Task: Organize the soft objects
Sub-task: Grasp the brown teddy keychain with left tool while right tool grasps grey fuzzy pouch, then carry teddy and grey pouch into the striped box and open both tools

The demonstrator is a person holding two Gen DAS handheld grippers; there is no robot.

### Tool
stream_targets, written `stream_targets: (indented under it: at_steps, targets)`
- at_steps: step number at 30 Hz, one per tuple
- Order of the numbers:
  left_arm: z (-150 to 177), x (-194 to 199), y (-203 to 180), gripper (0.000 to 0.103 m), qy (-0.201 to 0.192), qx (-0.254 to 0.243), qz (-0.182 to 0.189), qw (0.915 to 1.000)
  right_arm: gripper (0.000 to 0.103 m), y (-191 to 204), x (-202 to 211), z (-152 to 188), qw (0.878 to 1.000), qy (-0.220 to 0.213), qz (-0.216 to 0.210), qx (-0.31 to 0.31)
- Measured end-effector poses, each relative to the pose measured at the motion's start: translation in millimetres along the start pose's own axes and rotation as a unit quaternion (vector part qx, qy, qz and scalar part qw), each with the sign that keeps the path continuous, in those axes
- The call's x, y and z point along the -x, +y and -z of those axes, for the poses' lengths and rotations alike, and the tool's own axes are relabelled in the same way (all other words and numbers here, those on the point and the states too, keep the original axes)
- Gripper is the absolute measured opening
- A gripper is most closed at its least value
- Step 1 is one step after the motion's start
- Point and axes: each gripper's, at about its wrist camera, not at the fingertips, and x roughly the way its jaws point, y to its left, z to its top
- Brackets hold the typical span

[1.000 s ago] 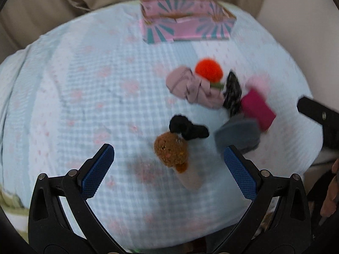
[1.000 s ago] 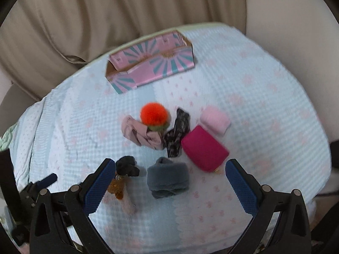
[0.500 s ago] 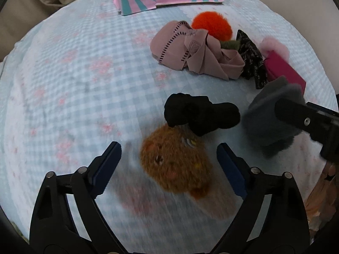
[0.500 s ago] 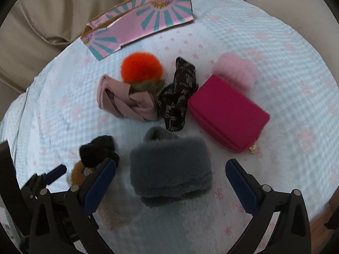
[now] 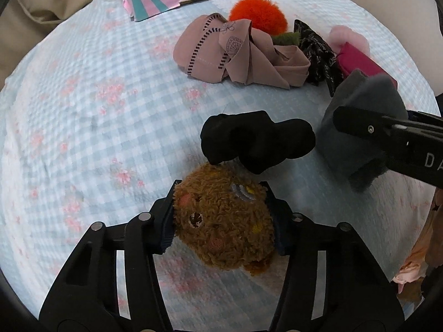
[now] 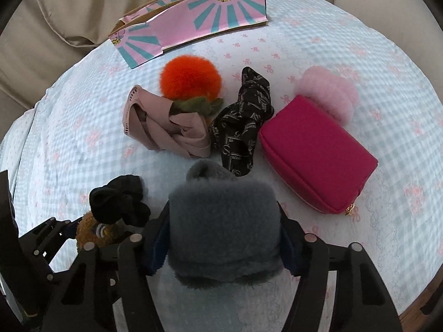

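Note:
My left gripper point(image 5: 220, 218) is shut on a brown fuzzy plush point(image 5: 224, 221), low on the blue checked cloth point(image 5: 83, 110). A black scrunchie point(image 5: 254, 144) lies just beyond it. My right gripper point(image 6: 223, 232) is shut on a grey furry piece point(image 6: 224, 227), which also shows in the left wrist view point(image 5: 360, 127). Further back lie a dusty-pink cloth point(image 6: 163, 124), an orange pom-pom point(image 6: 191, 77), a black patterned scarf point(image 6: 243, 121), a magenta pouch point(image 6: 315, 152) and a pink fluffy piece point(image 6: 329, 94).
A pink and teal cardboard box point(image 6: 193, 25) stands open at the back edge of the cloth. Beige curtain fabric point(image 6: 69, 8) hangs behind it. The left gripper shows at the lower left of the right wrist view point(image 6: 55, 238).
Both grippers came down and forward and closed: the left on the brown plush, the right on the grey furry piece. Both were open half a second ago.

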Motion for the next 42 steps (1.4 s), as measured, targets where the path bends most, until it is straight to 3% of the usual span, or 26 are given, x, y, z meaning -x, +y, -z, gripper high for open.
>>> stream_targets:
  at_steps: [5,17,27,32,37,42]
  targets:
    - [-1,10,-1,0.049,-0.001,0.009,-0.005,0.9999,0.051,4,8,-1,1.0,-0.002,-0.005,0.005]
    - [-27,83,6,0.049,-0.02,0.075,-0.033,0.9964,0.05,-3,83,-36,0.998,-0.022,-0.037,0.035]
    - [-106,172,-14,0.049,-0.074,0.138,-0.066,0.9855,0.05,-20,157,-106,0.991,-0.055,-0.086,0.086]
    - [-161,207,-27,0.049,-0.115,0.181,-0.079,0.9735,0.05,-32,186,-158,0.983,-0.091,-0.091,0.131]
    - [-213,227,-23,0.049,-0.143,0.202,-0.079,0.9656,0.05,-38,196,-222,0.977,-0.102,-0.109,0.15]
    - [-276,218,4,0.049,-0.154,0.208,-0.084,0.9622,0.05,-37,184,-283,0.974,-0.107,-0.128,0.153]
